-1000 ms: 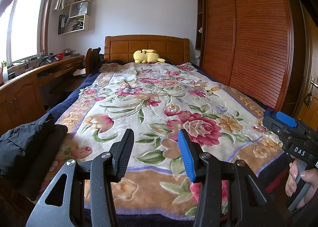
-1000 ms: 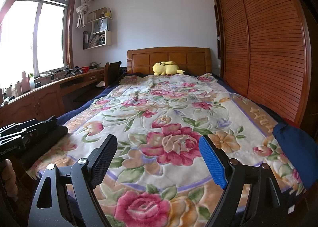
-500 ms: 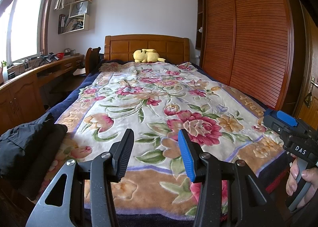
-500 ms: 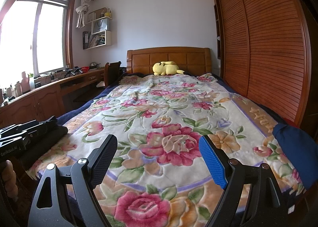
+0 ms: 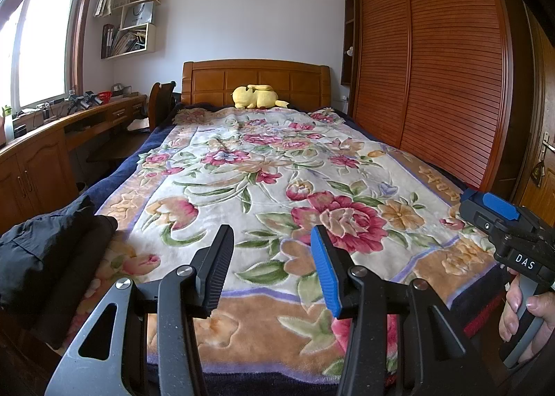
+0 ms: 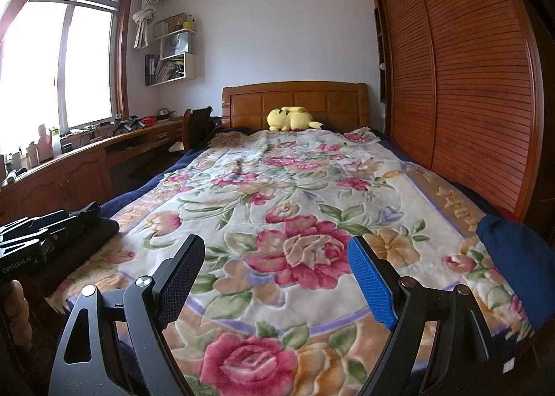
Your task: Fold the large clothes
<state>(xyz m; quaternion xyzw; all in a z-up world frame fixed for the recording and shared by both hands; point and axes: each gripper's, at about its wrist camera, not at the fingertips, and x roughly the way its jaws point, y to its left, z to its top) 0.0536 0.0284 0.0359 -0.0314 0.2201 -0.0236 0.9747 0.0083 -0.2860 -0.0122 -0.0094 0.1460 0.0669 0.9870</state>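
A dark folded garment lies on the near left corner of the bed; it also shows in the right wrist view. A blue garment lies at the bed's near right corner. My left gripper is open and empty above the foot of the bed, to the right of the dark garment. My right gripper is open and empty above the foot of the bed, left of the blue garment. The right gripper's body shows in the left wrist view.
A floral blanket covers the bed. A yellow plush toy sits by the wooden headboard. A wardrobe runs along the right. A wooden desk with clutter and a chair stand on the left.
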